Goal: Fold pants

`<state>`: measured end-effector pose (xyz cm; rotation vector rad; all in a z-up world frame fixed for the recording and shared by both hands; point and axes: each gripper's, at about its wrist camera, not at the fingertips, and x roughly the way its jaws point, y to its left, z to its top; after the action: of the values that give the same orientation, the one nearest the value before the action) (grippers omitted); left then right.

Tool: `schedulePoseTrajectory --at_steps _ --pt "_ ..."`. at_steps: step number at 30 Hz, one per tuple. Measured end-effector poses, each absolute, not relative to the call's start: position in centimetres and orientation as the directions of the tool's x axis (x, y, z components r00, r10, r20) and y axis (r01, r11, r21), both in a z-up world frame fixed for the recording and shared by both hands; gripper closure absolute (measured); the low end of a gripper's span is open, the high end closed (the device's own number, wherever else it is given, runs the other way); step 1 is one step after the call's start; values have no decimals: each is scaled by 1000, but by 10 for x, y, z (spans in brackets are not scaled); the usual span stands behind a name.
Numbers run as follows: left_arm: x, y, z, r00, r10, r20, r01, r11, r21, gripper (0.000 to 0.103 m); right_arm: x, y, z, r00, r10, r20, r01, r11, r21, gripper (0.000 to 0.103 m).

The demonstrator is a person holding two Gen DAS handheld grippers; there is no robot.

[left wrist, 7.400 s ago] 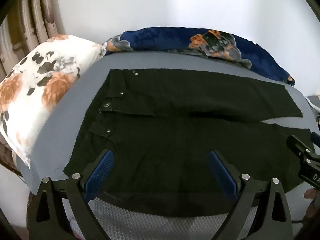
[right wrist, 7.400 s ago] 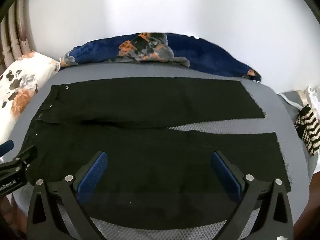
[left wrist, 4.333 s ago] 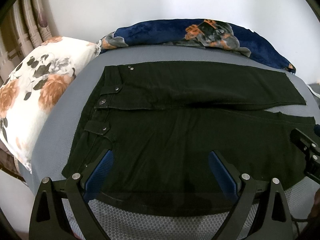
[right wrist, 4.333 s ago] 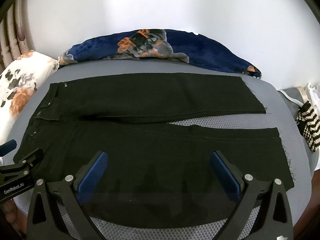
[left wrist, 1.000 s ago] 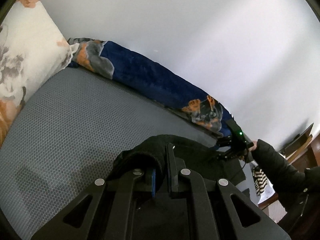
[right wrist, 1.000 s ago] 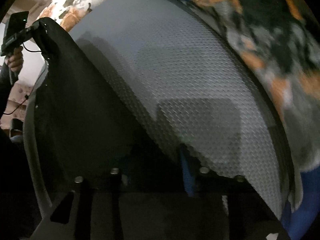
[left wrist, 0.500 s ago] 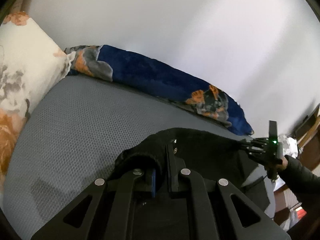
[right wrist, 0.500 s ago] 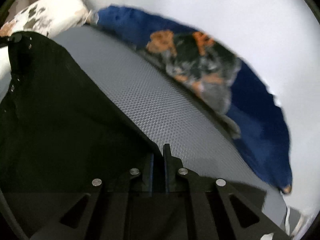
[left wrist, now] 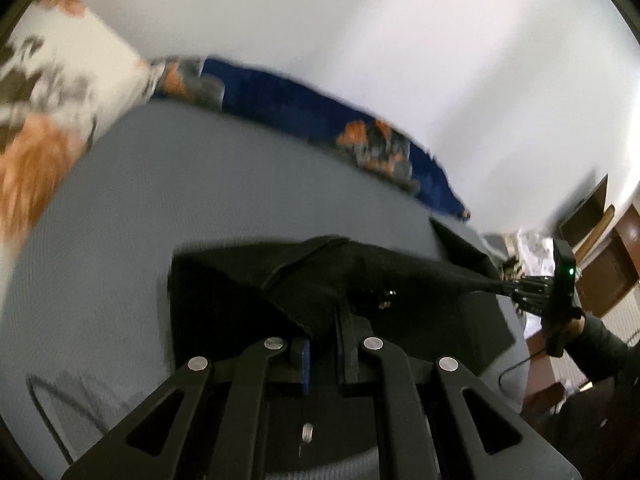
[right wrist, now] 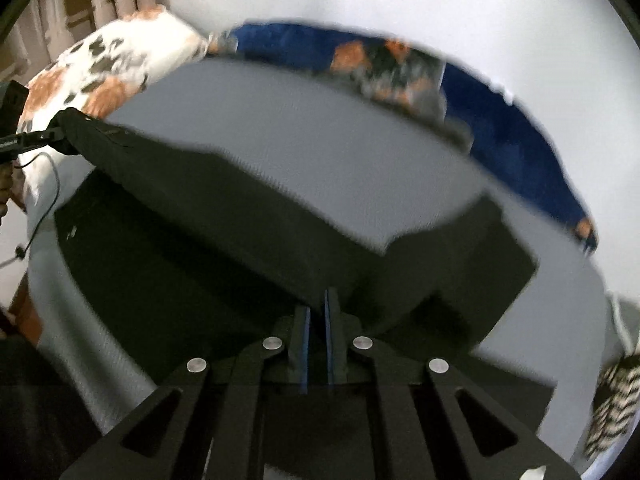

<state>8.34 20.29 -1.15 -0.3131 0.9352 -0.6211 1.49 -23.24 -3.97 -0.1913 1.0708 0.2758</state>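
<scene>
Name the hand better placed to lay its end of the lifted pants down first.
Probably left: the left hand-held gripper, shut on the pants, sits directly over their lower layer. The right hand-held gripper also grips them, so it's close.

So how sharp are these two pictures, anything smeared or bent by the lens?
Left wrist view: the floral pillow and blue blanket are streaked with motion blur, while the left tool stays crisp. Right wrist view: the black pants have smeared edges and the grey mattress shows no texture; the right tool is sharp. Both views bow strongly, with dark fisheye corners.
</scene>
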Motion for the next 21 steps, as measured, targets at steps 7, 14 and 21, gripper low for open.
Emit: schedulePoseTrajectory --at_steps 7,14,21 --pt "54 196 -70 313 -526 -790 323 842 -432 89 1 -221 -101 330 106 -938 -337 941 -12 99" --pt "44 187 -70 293 -426 -856 307 890 -338 70 5 -218 -112 306 99 -947 -348 937 -15 99" --pt "23 216 -53 330 -298 -896 172 952 -253 35 1 -221 -116 319 115 -941 -351 936 -5 99"
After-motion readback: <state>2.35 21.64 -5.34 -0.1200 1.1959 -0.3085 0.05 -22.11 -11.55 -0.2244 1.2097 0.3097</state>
